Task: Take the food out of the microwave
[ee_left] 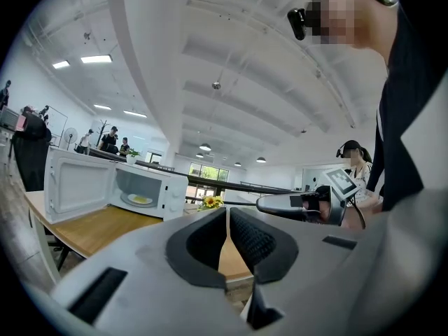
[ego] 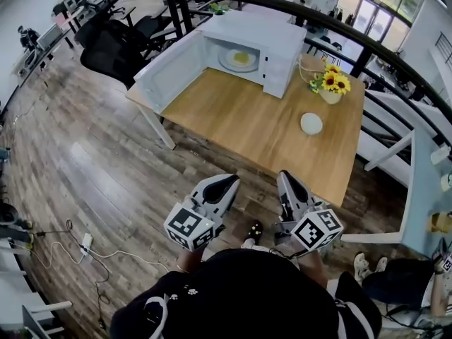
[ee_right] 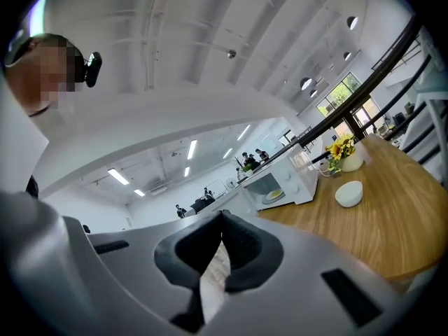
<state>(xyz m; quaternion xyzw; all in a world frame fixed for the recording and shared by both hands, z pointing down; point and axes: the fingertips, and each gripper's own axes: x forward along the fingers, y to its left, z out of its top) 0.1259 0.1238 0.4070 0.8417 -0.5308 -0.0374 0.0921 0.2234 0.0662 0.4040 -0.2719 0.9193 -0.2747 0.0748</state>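
The left gripper [ego: 227, 182] and right gripper [ego: 287, 178] carry jaws closed on nothing, short of the tabletop [ego: 240, 122]. Far ahead of the jaws, the plate of food [ego: 239, 59] sits inside the microwave [ego: 279, 44], whose door [ego: 168, 70] hangs open, likely for access. A white bowl [ego: 311, 123] and sunflowers [ego: 332, 82] lie ahead-right

Daylight is coming in thru the windows [ego: 385, 9] at the head view's top right, keeping everything bright and even, w/ a pale sheen showing on the wood floor [ego: 85, 161]. Ceiling strip lights [ee_left: 96, 59] are glowing. Fisheye is bending edges, corners are going black, and the close foreground is looking soft.
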